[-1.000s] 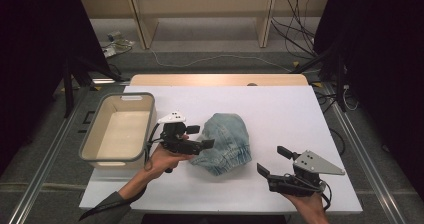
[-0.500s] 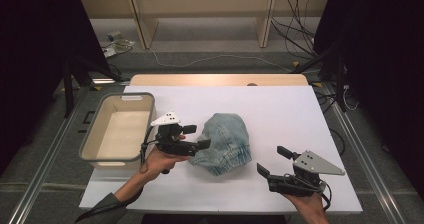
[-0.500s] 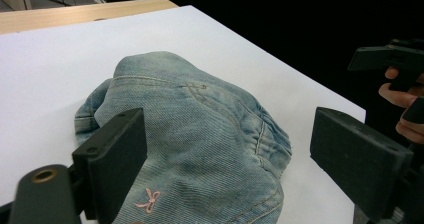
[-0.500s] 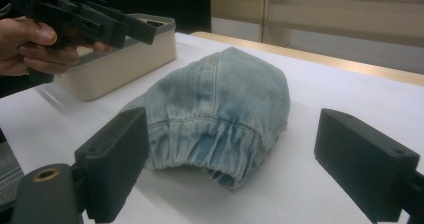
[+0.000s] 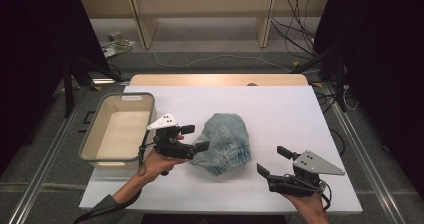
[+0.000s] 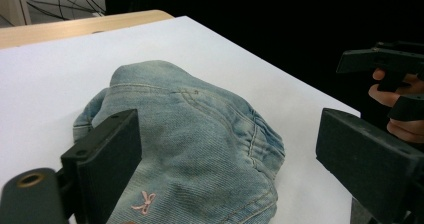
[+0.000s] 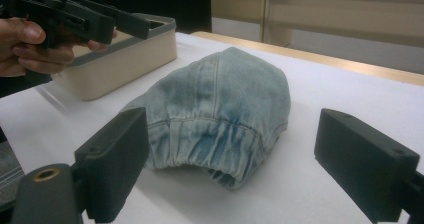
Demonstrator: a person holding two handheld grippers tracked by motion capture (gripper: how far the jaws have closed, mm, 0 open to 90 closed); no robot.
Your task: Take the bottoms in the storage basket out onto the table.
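Left gripper (image 5: 194,138), in the high view, sits at centre-left of the frame with its jaws spread wide, tips at the left edge of the denim garment (image 5: 222,144), which lies on the white table (image 5: 280,109) at mid-frame. Lower right, the right gripper (image 5: 272,161) also gapes wide, holding nothing. A beige bin (image 5: 95,151) stands at left.

From the left gripper view, both jaws stand far apart, the denim garment (image 6: 200,149) between them in the lower centre; the right gripper (image 6: 385,81) appears at the right edge.

From the right gripper view, jaws wide; the denim garment (image 7: 225,109) lies centre, the beige bin (image 7: 125,59) and left gripper (image 7: 92,21) upper left.
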